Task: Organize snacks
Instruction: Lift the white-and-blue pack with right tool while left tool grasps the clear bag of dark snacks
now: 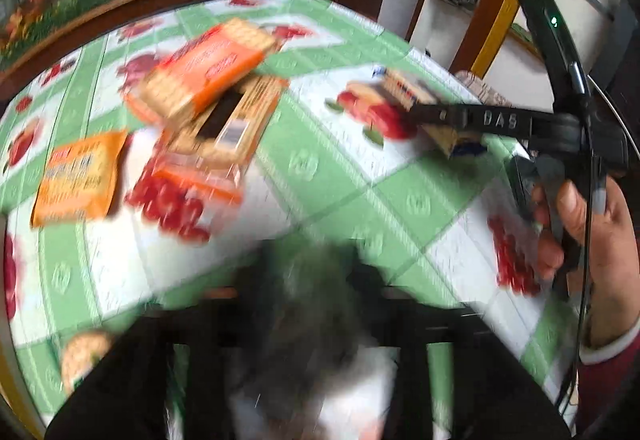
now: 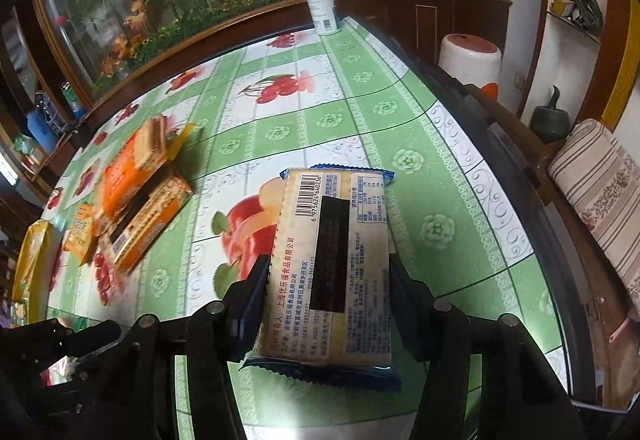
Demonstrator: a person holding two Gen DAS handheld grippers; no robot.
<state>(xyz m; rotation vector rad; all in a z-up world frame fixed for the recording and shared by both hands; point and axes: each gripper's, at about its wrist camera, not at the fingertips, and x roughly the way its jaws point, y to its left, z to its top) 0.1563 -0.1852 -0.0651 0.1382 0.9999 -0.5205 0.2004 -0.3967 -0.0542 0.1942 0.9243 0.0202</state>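
Between right tool [image 2: 326, 280] pads: blue-edged cracker pack [image 2: 332, 264].

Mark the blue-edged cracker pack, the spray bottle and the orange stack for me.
blue-edged cracker pack [image 2: 332, 272]: right wrist view, middle of its printed back.
spray bottle [image 2: 320, 0]: right wrist view, its white body.
orange stack [image 2: 132, 180]: right wrist view, top pack's orange face.

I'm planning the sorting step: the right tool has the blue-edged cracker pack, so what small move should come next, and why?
Probably carry the blue-edged cracker pack leftward toward the pile of orange cracker packs. The right tool has its pads pressed on both sides of the pack, and the other snacks are grouped at the left of the green fruit-print tablecloth, with bare cloth between.
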